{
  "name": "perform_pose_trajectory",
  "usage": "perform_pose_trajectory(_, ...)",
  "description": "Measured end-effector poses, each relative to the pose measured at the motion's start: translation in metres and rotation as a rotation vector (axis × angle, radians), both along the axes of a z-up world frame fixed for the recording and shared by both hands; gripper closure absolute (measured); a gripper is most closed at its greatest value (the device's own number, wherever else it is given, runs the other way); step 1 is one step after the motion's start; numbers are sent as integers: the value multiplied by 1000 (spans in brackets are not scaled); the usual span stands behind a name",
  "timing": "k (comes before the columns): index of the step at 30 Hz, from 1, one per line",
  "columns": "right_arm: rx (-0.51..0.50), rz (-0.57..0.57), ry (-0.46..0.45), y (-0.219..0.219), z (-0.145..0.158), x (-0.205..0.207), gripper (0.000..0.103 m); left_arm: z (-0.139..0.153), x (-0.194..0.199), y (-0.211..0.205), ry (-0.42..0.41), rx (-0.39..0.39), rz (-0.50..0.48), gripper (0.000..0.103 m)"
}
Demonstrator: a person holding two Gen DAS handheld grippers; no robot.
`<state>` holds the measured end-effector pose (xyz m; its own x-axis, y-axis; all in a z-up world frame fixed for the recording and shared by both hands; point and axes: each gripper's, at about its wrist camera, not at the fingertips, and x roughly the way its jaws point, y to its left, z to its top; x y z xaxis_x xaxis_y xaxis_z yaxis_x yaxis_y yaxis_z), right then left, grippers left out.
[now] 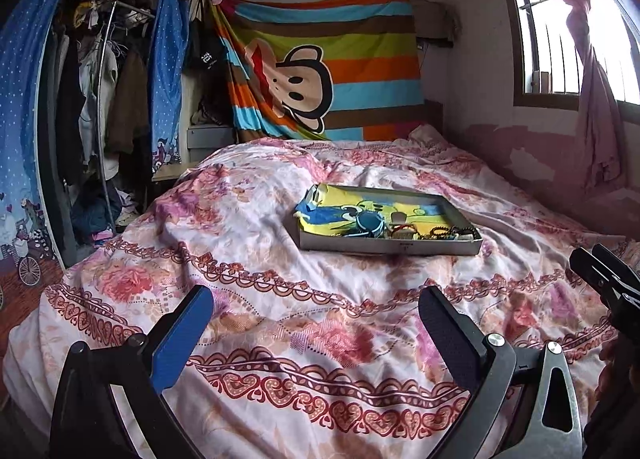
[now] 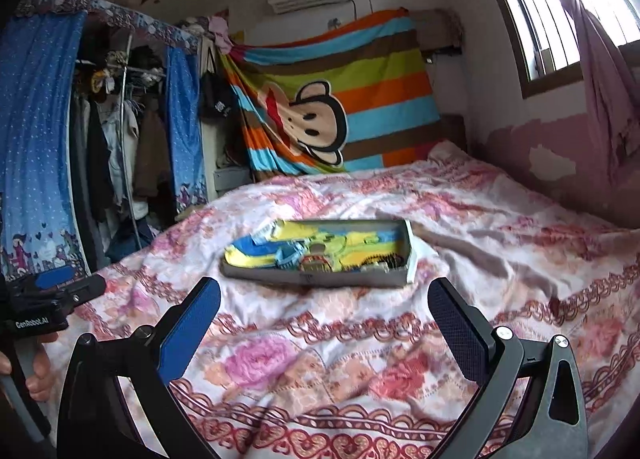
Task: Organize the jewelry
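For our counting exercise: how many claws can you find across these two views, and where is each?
2. The left claw hangs open above the floral bedspread, short of the jewelry tray; the right claw is beside it, also open. Neither holds anything.

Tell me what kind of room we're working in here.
Most likely a home bedroom: a bed under a floral quilt, an open wardrobe of hanging clothes, and a curtained window. The jewelry tray sits on the bed.

Both wrist views look up the bed (image 1: 280, 299) from its foot, sharing the tray (image 2: 320, 279).
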<state>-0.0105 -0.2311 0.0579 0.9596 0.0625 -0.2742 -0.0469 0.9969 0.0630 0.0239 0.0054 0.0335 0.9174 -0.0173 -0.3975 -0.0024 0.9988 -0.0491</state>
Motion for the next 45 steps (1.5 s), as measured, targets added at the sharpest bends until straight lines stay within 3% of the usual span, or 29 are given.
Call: perform_pose_trajectory(45, -49, 33, 37, 15, -18, -2, 1, -10, 0, -5, 29, 35, -13, 0)
